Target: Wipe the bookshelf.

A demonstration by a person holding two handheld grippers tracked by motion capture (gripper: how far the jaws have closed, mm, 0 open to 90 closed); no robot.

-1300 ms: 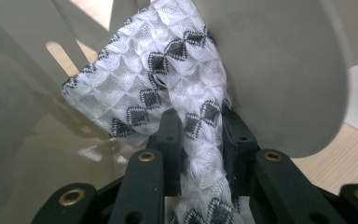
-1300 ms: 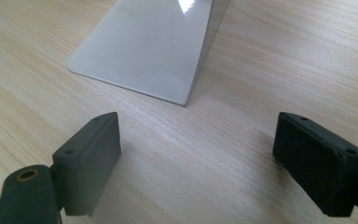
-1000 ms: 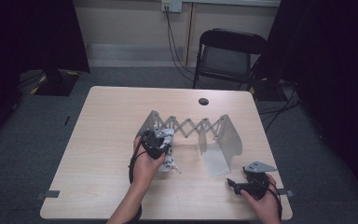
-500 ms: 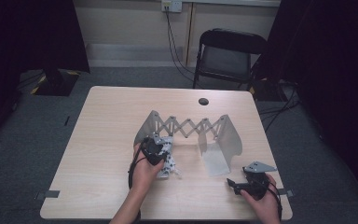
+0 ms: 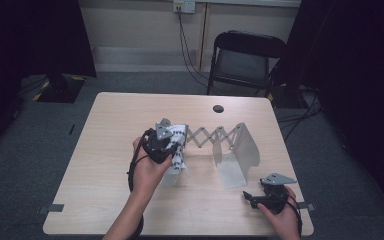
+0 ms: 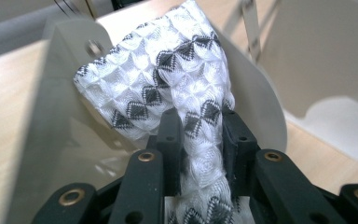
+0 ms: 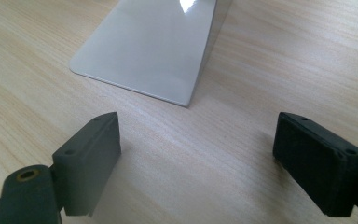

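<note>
At the rack's left plate [image 6: 51, 116], the left gripper [image 6: 200, 140] pinches the patterned cloth [image 6: 168, 79], which could snag and drag the expanding rack [image 5: 215, 137] across the worktop [image 5: 105, 150], while the right gripper [image 7: 196, 154] rests wide open.

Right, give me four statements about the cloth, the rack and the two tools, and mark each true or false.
1. The left tool grips a patterned cloth. True.
2. The right tool holds the cloth too. False: it is open, with only bare table between its jaws.
3. The cloth is plain red. False: it is white with black diamonds.
4. The rack has a scissor lattice between two end plates. True.
</note>
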